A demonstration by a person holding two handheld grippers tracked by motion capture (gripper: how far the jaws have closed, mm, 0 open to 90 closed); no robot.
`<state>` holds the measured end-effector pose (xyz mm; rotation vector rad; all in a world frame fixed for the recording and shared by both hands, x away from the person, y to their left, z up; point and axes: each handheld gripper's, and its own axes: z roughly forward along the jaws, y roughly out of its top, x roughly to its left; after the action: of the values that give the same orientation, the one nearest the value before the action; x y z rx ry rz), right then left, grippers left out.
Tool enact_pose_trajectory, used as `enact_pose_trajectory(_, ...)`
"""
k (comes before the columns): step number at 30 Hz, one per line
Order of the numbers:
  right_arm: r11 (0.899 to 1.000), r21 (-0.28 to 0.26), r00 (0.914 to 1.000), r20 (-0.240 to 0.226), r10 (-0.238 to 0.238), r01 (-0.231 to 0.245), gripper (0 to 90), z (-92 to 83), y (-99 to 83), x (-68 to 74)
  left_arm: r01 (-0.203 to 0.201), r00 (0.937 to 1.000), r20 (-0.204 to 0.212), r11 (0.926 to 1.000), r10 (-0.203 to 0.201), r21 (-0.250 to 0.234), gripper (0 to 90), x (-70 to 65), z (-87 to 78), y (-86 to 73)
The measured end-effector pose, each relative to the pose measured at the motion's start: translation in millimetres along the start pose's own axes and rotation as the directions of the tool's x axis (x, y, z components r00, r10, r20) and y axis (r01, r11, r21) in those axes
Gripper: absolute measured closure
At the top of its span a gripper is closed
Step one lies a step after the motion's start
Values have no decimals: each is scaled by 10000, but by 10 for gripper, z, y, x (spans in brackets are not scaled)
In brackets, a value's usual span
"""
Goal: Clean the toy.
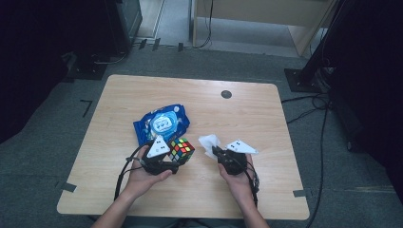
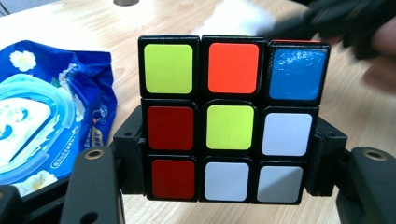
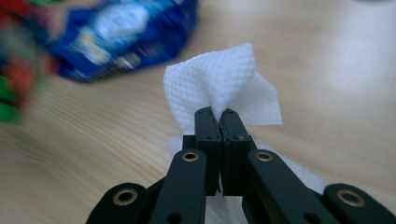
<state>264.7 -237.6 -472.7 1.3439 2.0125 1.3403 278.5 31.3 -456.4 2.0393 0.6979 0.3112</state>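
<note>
A Rubik's cube [image 1: 182, 149] with mixed colours sits clamped in my left gripper [image 1: 175, 160] at the table's middle front; in the left gripper view the cube [image 2: 231, 119] faces the camera, with a black jaw pressed on each side. My right gripper [image 1: 215, 150] is shut on a white wet wipe [image 1: 209, 142], just to the right of the cube. Seen from the right gripper view, the crumpled wipe [image 3: 219, 86] bunches up above the pinched fingertips [image 3: 217, 116]. A blue wipes packet [image 1: 160, 123] lies behind the cube.
The wooden table [image 1: 142, 95] has a dark round hole [image 1: 226, 94] near its far edge. Black tape marks its front corners. Cables [image 1: 121, 178] trail from both grippers toward the person. Grey carpet and dark stands surround the table.
</note>
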Motion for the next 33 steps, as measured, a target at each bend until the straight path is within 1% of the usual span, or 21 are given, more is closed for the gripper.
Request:
enact_pose_trajectory(1, 10000, 0, 10000, 0, 0, 0, 889, 0, 0, 0, -54, 10000, -17, 10000, 54, 44, 336, -11, 9, -3)
enact_pose_trajectory(2, 9996, -234, 9998, -139, -154, 151, 889, -38, 38, 51, -137, 9999, -36, 9999, 137, 103, 336, -25, 22, -6)
enact_pose_trajectory(4, 9963, -729, 9975, -512, -483, 445, 889, -139, 133, 216, -261, 9997, -5, 9995, 261, 178, 335, -59, 46, -10)
enact_pose_trajectory(5, 9947, -869, 9961, -646, -602, 545, 889, -177, 164, 288, -276, 9996, -9, 9995, 276, 174, 335, -71, 52, -11)
enact_pose_trajectory(6, 9902, -1192, 9923, -906, -844, 734, 889, -236, 211, 413, -318, 9995, 32, 9993, 317, 193, 336, -92, 65, -13)
enact_pose_trajectory(8, 9870, -1383, 9878, -1211, -983, 813, 889, -272, 241, 509, -498, 9988, 29, 9983, 497, 296, 336, -148, 102, -21)
enact_pose_trajectory(9, 9870, -1383, 9878, -1211, -983, 813, 889, -272, 241, 509, -498, 9988, 29, 9983, 497, 296, 336, -148, 102, -21)
enact_pose_trajectory(11, 9838, -1517, 9810, -1535, -1184, 950, 889, -304, 268, 617, -665, 9978, 62, 9970, 663, 392, 336, -185, 130, -26)
enact_pose_trajectory(12, 9832, -1524, 9782, -1658, -1254, 1002, 889, -310, 275, 658, -673, 9977, 102, 9970, 670, 382, 336, -199, 140, -27)
enact_pose_trajectory(13, 9825, -1503, 9743, -1792, -1366, 1101, 889, -304, 277, 709, -789, 9968, 124, 9960, 784, 416, 336, -223, 150, -26)
enact_pose_trajectory(14, 9829, -1441, 9737, -1799, -1395, 1142, 889, -291, 270, 729, -833, 9965, 141, 9957, 829, 395, 336, -233, 151, -24)
enact_pose_trajectory(17, 9849, -1301, 9753, -1741, -1362, 1143, 889, -242, 238, 731, -903, 9959, 126, 9954, 899, 312, 336, -251, 140, -17)
enact_pose_trajectory(18, 9859, -1252, 9763, -1714, -1321, 1114, 889, -226, 226, 721, -1019, 9948, -14, 9941, 1020, 369, 336, -261, 137, -14)
enact_pose_trajectory(20, 9882, -1260, 9777, -1796, -1090, 870, 888, -199, 202, 687, -1129, 9936, -43, 9929, 1131, 365, 336, -271, 138, -22)
enact_pose_trajectory(23, 9882, -1213, 9826, -1490, -1112, 935, 888, -181, 186, 659, -1278, 9918, -33, 9913, 1279, 322, 337, -292, 130, -15)
enact_pose_trajectory(27, 9917, -1104, 9871, -1376, -812, 662, 887, -158, 172, 557, -1479, 9889, -103, 9888, 1481, 205, 338, -317, 103, -2)
enact_pose_trajectory(28, 9935, -939, 9906, -1149, -745, 638, 887, -133, 162, 499, -1570, 9875, -74, 9874, 1572, 215, 338, -328, 97, 3)
enact_pose_trajectory(30, 9941, -864, 9910, -1111, -748, 654, 887, -119, 154, 470, -1642, 9864, -25, 9863, 1643, 178, 339, -337, 93, 7)
enact_pose_trajectory(31, 9961, -647, 9926, -1017, -657, 593, 887, -88, 139, 425, -1646, 9864, -10, 9863, 1646, 136, 340, -350, 91, 12)
enact_pose_trajectory(32, 9973, -418, 9947, -811, -635, 602, 887, -56, 119, 388, -1743, 9847, 44, 9846, 1742, 130, 340, -357, 88, 18)
enact_pose_trajectory(33, 9978, -215, 9962, -606, -631, 619, 886, -19, 92, 344, -1708, 9852, 116, 9853, 1708, 50, 340, -363, 85, 22)
